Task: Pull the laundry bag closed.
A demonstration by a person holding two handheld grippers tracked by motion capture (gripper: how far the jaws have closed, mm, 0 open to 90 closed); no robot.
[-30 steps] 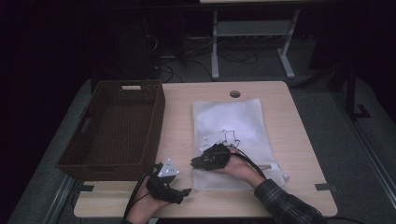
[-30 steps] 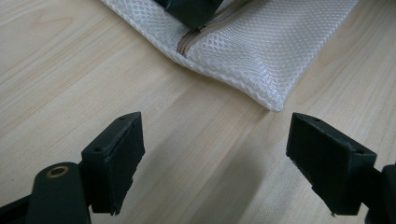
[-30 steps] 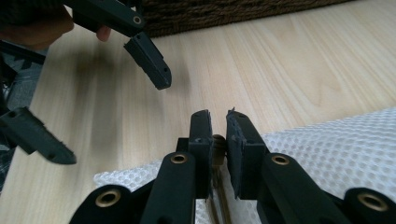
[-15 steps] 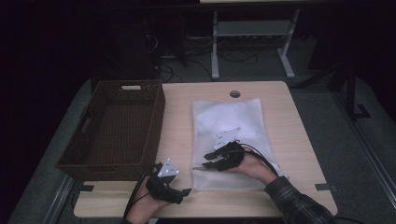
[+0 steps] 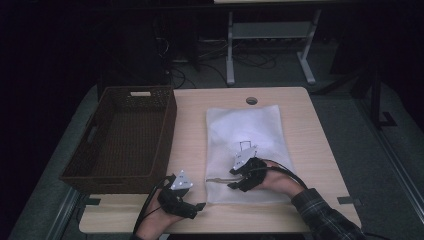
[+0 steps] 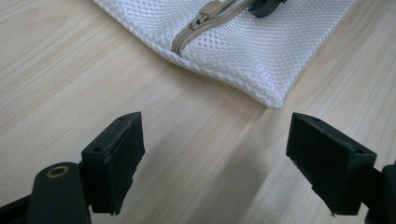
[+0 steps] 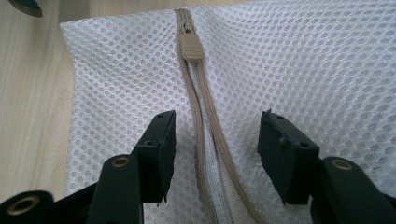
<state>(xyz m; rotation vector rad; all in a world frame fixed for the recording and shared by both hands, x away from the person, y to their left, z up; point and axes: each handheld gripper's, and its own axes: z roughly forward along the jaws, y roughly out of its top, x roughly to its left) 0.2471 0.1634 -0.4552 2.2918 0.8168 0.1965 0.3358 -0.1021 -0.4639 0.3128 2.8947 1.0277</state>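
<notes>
Since a second ago, the right gripper (image 5: 235, 181) has slid down the white mesh bag (image 5: 260, 130) toward the person's edge of the table (image 5: 320, 150), and its jaws have just been opening. In the right gripper view they stand spread, one on each side of the tan zipper (image 7: 205, 121), pads clear of it and pressing on nothing. Beyond them the zipper pull (image 7: 190, 46) sits farther up the track, and the two rows of teeth between the pull and the jaws lie parted. The left gripper (image 5: 192, 200) rests where it was, low over the bare wood just beside the bag's near left corner; its jaws stand wide apart and hold nothing. In the left gripper view the bag's corner (image 6: 275, 100) lies just ahead of them, and a jaw tip of the right gripper touches the mesh beside the pull (image 6: 212, 8). The bag lies flat in the middle of the table, unmoved, to the right of the brown wicker basket (image 5: 165, 130), which keeps its place at the table's left side.
</notes>
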